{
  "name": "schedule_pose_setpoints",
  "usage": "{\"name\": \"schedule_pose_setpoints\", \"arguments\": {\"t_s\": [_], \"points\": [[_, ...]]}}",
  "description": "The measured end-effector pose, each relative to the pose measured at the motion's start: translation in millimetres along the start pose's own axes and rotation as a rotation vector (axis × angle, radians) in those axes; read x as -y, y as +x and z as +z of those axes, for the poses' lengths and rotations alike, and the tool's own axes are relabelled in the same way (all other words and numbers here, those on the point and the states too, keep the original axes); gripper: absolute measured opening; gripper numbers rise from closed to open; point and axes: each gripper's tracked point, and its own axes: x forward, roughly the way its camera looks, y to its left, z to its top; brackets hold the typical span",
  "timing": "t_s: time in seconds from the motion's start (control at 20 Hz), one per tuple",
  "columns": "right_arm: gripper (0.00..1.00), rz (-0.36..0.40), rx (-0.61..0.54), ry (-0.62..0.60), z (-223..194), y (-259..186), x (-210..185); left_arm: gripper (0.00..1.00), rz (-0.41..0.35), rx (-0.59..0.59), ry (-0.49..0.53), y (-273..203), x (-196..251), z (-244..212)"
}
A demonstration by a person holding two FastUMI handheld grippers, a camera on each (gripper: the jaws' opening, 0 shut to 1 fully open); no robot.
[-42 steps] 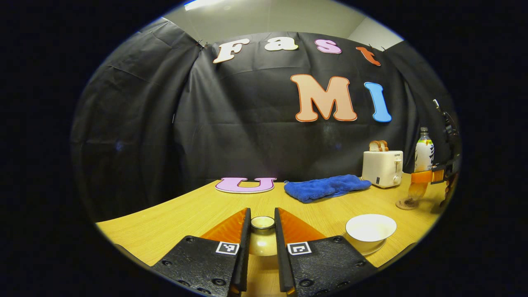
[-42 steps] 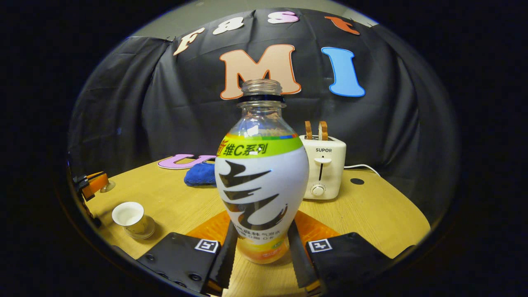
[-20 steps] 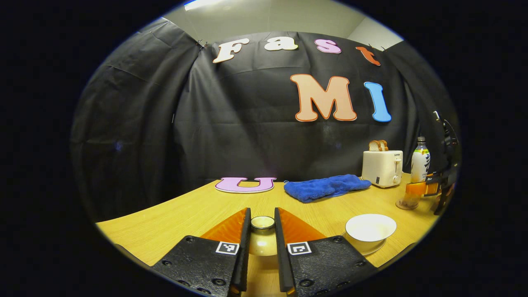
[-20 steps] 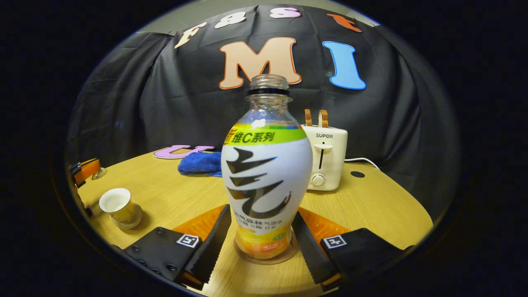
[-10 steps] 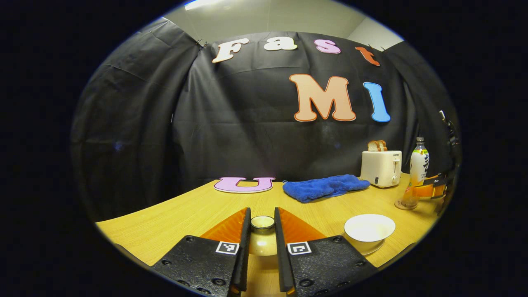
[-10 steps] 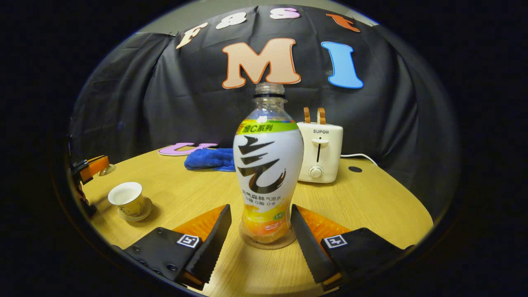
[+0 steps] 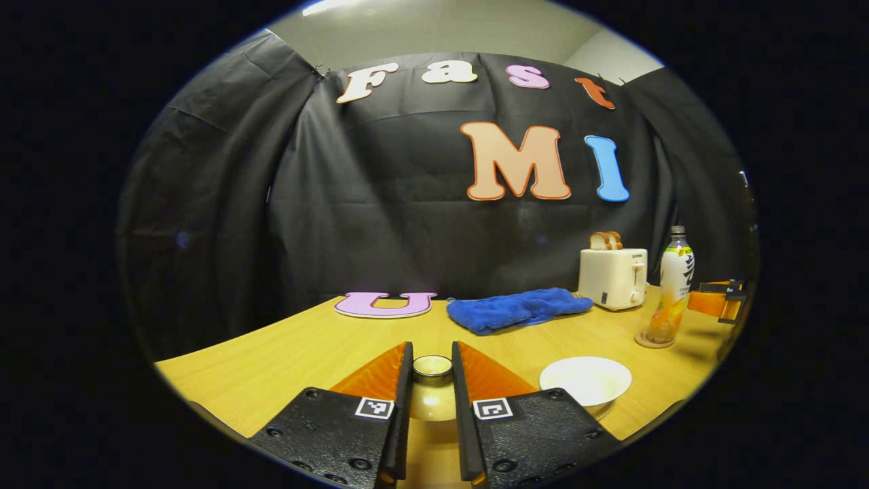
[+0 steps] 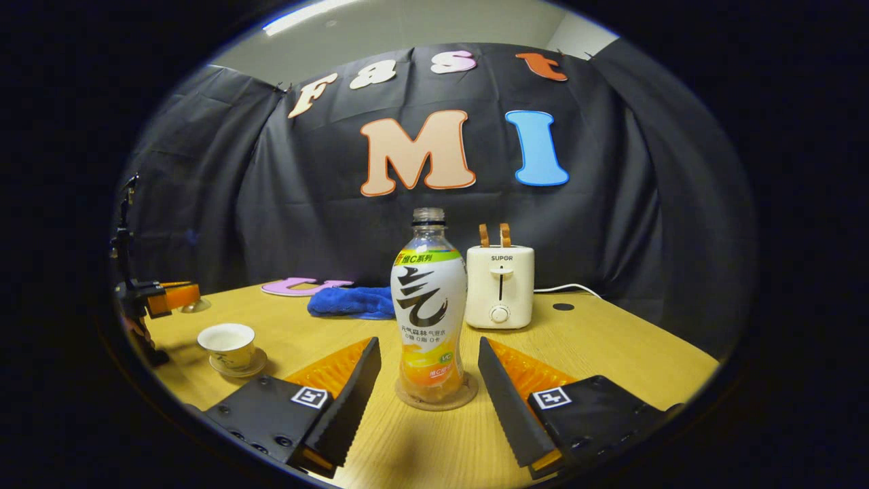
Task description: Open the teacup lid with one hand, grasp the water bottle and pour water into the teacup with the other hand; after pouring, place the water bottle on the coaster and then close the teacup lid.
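The cream teacup lid [image 7: 429, 402] is pinched by its knob between the fingers of my left gripper [image 7: 432, 349], held above the table. To its right, the white teacup [image 7: 585, 379] stands uncovered on its saucer. In the right gripper view the water bottle [image 8: 429, 299] stands upright and uncapped on the round cork coaster [image 8: 438, 399]. My right gripper [image 8: 428, 345] is open, with a finger on either side of the bottle and clear of it. The teacup [image 8: 228, 341] sits at the left there, with the left gripper [image 8: 171, 297] beyond it.
A cream toaster [image 8: 500, 285] with bread slices stands behind the bottle, its cable [image 8: 574, 288] trailing right. A blue cloth [image 8: 353, 301] lies at the back of the wooden table [image 8: 611, 360]. The table's front edge runs just under both grippers.
My right gripper set the bottle down on the coaster, opened, and has drawn back from it. The left gripper still holds the lid and has drifted slightly towards the teacup.
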Motion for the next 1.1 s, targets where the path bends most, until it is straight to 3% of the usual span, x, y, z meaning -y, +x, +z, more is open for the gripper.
{"name": "schedule_pose_setpoints", "arguments": {"t_s": [0.05, 0.4, 0.7, 0.75, 0.8, 1.1], "points": [[0.92, -0.001, 0.022, -0.01, 2.7, -2.6, -0.3, 0.28, -0.014, 0.002, 0.0, 0.3, 5.0, 0.1], [0.89, -0.034, 0.029, -0.009, 4.1, -20.4, 3.7, 0.28, -0.111, 0.002, 0.0, 2.6, 45.5, 0.6], [0.92, -0.042, 0.029, -0.009, 4.9, -32.2, 4.8, 0.28, -0.242, 0.004, 0.016, 2.5, 87.5, 1.2], [0.89, -0.048, 0.03, -0.009, 5.1, -34.2, 5.9, 0.28, -0.256, 0.004, 0.025, 2.6, 92.5, 0.7], [0.92, -0.052, 0.03, -0.009, 4.6, -37.6, 6.6, 0.28, -0.27, 0.002, 0.04, 3.1, 97.7, 1.2], [0.89, -0.066, 0.031, -0.008, 4.9, -40.4, 9.0, 0.28, -0.364, 0.001, 0.16, -1.9, 124.5, -2.1]]}}
